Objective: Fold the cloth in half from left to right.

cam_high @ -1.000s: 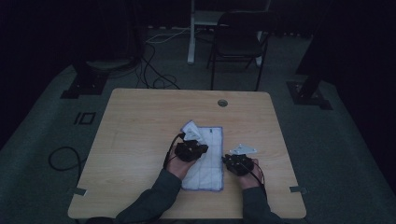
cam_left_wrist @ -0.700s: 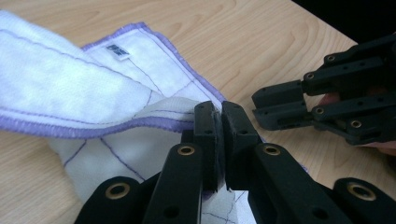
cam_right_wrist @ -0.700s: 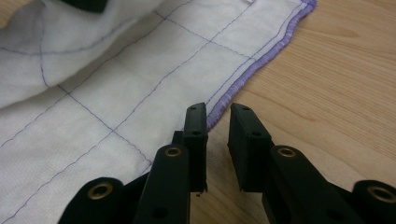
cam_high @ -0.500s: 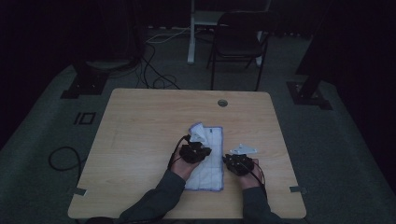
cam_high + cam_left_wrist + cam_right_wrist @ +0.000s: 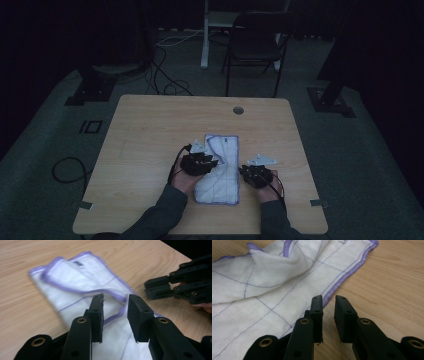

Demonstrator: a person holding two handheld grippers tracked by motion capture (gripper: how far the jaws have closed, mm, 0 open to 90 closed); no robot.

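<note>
High view – surface: light wood table (image 5: 150, 140), cable hole (image 5: 238, 110) set near the far edge.
High view – room: dark grey floor, cables (image 5: 165, 75), black chair (image 5: 257, 47) placed behind the table.
High view – cloth: white cloth (image 5: 220, 170), purple-edged, laid folded mid-table between left gripper (image 5: 199, 164) and right gripper (image 5: 257, 175).
Left gripper view: jaws just opened, held apart over the cloth's folded edge, nothing gripped.
Right gripper view: jaws parted narrowly, empty, poised at the cloth's hem over bare wood.
</note>
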